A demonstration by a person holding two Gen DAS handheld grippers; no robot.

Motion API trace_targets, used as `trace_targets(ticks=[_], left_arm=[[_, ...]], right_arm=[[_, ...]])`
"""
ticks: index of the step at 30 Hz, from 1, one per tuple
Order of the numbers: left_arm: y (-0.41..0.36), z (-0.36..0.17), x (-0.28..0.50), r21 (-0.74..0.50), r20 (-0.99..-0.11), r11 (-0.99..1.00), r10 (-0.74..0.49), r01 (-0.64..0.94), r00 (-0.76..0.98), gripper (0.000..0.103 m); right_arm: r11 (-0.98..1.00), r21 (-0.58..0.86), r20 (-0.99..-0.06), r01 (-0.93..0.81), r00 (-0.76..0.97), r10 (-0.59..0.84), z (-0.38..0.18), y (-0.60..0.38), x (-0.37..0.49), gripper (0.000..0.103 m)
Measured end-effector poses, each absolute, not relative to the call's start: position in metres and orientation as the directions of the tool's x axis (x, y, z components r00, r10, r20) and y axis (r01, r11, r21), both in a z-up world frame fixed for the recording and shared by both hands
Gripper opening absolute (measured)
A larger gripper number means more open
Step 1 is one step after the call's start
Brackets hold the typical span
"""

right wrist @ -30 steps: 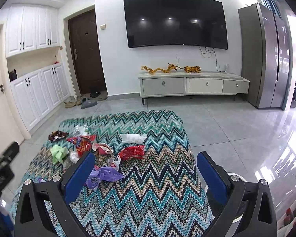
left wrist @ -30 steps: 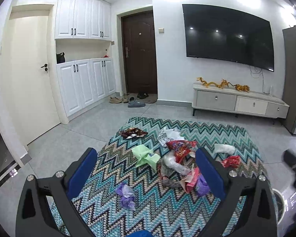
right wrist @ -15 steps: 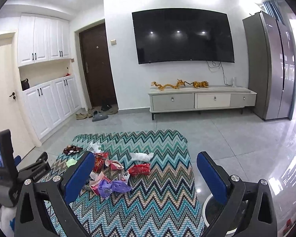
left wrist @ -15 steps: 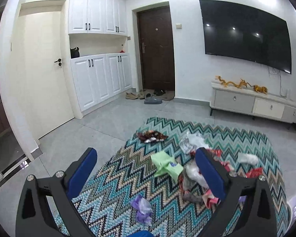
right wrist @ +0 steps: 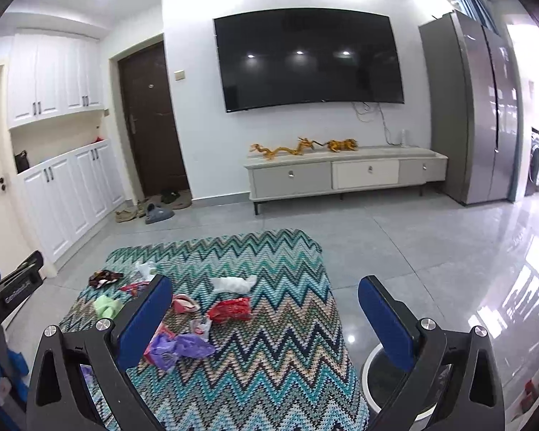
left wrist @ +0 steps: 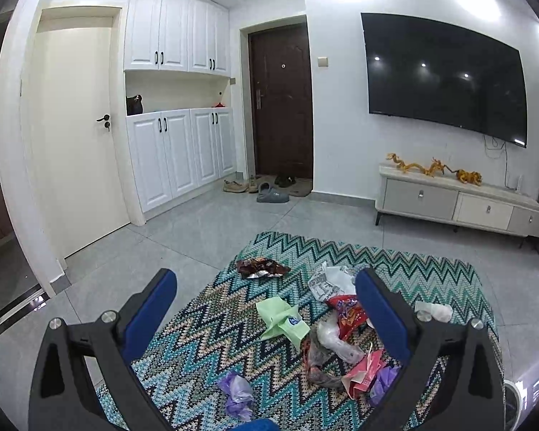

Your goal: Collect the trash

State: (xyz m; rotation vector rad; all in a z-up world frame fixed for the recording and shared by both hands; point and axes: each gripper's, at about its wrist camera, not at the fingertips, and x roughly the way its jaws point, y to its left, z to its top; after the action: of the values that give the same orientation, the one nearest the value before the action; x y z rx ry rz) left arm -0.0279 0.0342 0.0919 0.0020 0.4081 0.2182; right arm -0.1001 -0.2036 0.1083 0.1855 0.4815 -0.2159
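The trash lies scattered on the zigzag rug, and I count roughly nine pieces from my left camera. Farthest is a dark brown wrapper, with a white printed bag to its right. Nearer sit a green wrapper and a red snack bag, then a clear crumpled bag touching a dark mesh scrap. A pink wrapper lies just beside a purple bag that my finger partly hides. A second purple bag lies alone, nearest on the left, and a white wad sits apart at the right.

From my right camera I see one more red wrapper near the rug's middle, just this side of that white wad.

My left gripper hangs above the near end of the rug, tilted down at the pile, its blue fingers spread wide and holding nothing. My right gripper hovers over the rug's near right part, jaws equally wide apart and empty. A round white bin stands on the tile floor just off the rug's right edge, partly behind my right finger.

Beyond are one wall television, one low cabinet and one tall fridge.
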Motion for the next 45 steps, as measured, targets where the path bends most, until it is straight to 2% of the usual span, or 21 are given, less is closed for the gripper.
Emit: trace_targets(ticks=[11, 21, 32, 39, 45], left_arm=[[0.018, 0.097, -0.036, 0.042, -0.373, 0.98, 0.198, -0.196, 0.907, 0.1], [0.034, 0.09, -0.039, -0.013, -0.387, 0.976, 0.195, -0.217, 0.901, 0.1], [0.027, 0.076, -0.041, 0.027, -0.4, 0.977, 0.205, -0.212, 0.893, 0.1], [0.031, 0.068, -0.041, 0.03, -0.401, 0.974, 0.218, -0.225, 0.89, 0.1], [0.045, 0.052, -0.037, -0.013, -0.441, 0.971, 0.208, -0.238, 0.873, 0.1]], right_arm=[[0.951, 0.127, -0.488, 0.281, 0.852, -0.187, 0.094, -0.215, -0.091, 0.103], [0.951, 0.096, -0.507, 0.293, 0.837, -0.207, 0.09, -0.205, -0.086, 0.103], [0.943, 0.091, -0.502, 0.321, 0.832, -0.234, 0.089, -0.217, -0.093, 0.103], [0.948, 0.14, -0.48, 0.285, 0.857, -0.187, 0.089, -0.212, -0.095, 0.103], [0.965, 0.125, -0.513, 0.23, 0.847, -0.135, 0.07, -0.191, -0.082, 0.103]])
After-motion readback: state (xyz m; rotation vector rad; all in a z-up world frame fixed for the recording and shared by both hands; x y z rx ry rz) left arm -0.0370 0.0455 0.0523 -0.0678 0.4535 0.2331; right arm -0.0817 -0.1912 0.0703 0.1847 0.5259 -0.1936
